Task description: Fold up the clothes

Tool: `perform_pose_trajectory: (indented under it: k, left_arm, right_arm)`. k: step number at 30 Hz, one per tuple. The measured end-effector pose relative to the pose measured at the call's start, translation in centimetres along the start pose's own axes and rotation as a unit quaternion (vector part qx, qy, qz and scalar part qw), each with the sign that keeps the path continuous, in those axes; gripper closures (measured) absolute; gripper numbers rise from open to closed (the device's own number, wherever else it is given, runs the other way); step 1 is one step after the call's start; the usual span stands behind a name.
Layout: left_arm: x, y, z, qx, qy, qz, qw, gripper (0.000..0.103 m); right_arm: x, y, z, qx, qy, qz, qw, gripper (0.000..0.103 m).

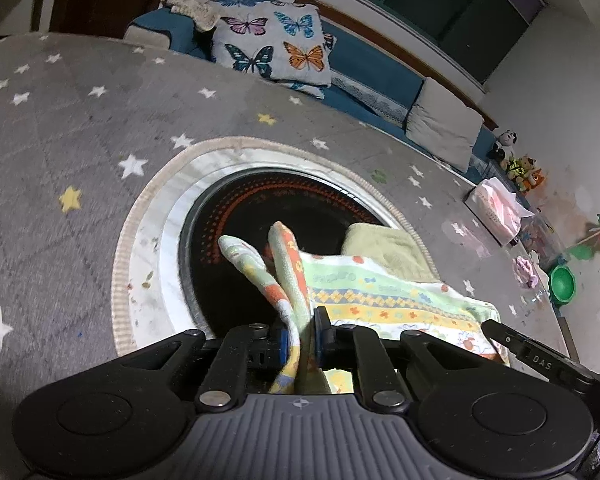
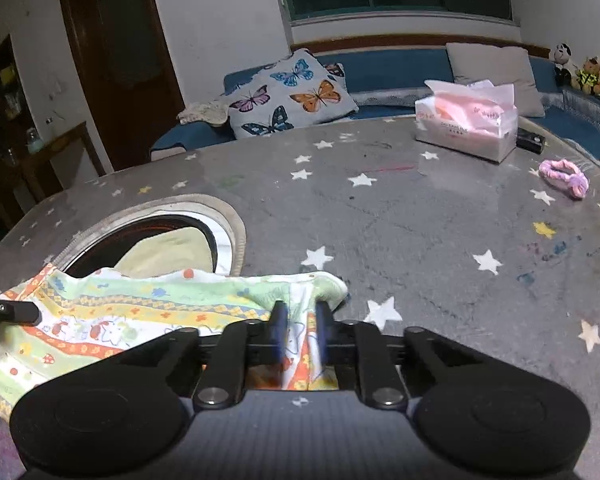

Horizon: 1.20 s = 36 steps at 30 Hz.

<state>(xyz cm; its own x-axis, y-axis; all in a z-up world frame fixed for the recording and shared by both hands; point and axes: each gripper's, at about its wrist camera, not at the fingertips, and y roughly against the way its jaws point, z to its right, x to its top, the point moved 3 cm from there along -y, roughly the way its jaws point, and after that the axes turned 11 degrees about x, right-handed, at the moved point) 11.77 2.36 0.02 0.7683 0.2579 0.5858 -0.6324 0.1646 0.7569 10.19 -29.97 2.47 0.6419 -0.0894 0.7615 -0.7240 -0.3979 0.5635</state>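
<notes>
- Grey star-printed table cover (image 1: 80, 128) fills the left wrist view; a round dark hob (image 1: 284, 216) sits in a pale ring cut into it, with a blue sofa and a butterfly cushion (image 1: 274, 44) at the far side.
- Left tongs (image 1: 300, 344): jaws nearly closed, pinching a bunched edge of the patterned cloth (image 1: 380, 296). Two loose ends of it stand up past the pads, over the hob.
- Cloth position, this view: the rest trails to the right, across the hob rim and a yellow-green towel (image 1: 384, 244) beneath it.
- Right wrist view: same table (image 2: 420, 220), with a tissue pack (image 2: 466, 128) and a pink hair band (image 2: 564, 178) at the far right.
- Right tongs (image 2: 300, 320): jaws nearly closed on the cloth's (image 2: 140, 304) right-hand corner; the pads are blurred, yet fabric runs plainly between them.
- Orientation: the cloth lies stretched left to right between the two grips, its stripes running along that long axis; the left tongs' tip shows at the left edge.
- Handling, judged: light, thin and limp. It will sag and slip unless held by corners or hems; nothing fragile.
</notes>
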Motion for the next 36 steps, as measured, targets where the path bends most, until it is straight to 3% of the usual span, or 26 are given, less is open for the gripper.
perform_pose_trajectory:
  k: [8, 19, 23, 24, 25, 26, 29, 36]
  left_arm:
    - [2.5, 0.6, 5.8, -0.037, -0.051, 0.029, 0.9976, 0.093]
    - [3.0, -3.8, 18.8, -0.101, -0.140, 0.028, 0.9845, 0.094]
    - [2.4, -5.6, 21.2, -0.073, -0.181, 0.032, 0.9802, 0.088]
    - [2.3, -5.8, 21.5, -0.061, -0.191, 0.036, 0.9792, 0.085]
    - [2.2, -6.1, 21.7, -0.048, -0.200, 0.040, 0.9778, 0.074]
    - [2.1, -6.4, 21.9, -0.036, -0.209, 0.045, 0.9762, 0.067]
    - [2.4, -6.3, 21.8, -0.024, -0.220, 0.057, 0.9736, 0.067]
    - [2.0, -8.0, 24.9, -0.063, -0.250, 0.037, 0.9655, 0.073]
  right_arm:
    - [1.9, 4.1, 0.7, -0.017, 0.007, 0.046, 0.999, 0.093]
    - [4.4, 10.8, 8.8, -0.141, -0.003, 0.086, 0.986, 0.093]
    - [3.9, 10.7, 12.6, -0.181, -0.034, 0.067, 0.981, 0.092]
    - [3.7, 10.7, 13.5, -0.190, -0.041, 0.062, 0.979, 0.090]
    - [3.5, 10.6, 14.4, -0.197, -0.048, 0.059, 0.977, 0.089]
    - [3.3, 10.4, 14.9, -0.198, -0.053, 0.058, 0.977, 0.089]
    - [3.0, 10.2, 15.8, -0.194, -0.058, 0.061, 0.977, 0.088]
    - [3.8, 6.3, 14.2, -0.111, -0.060, 0.038, 0.991, 0.088]
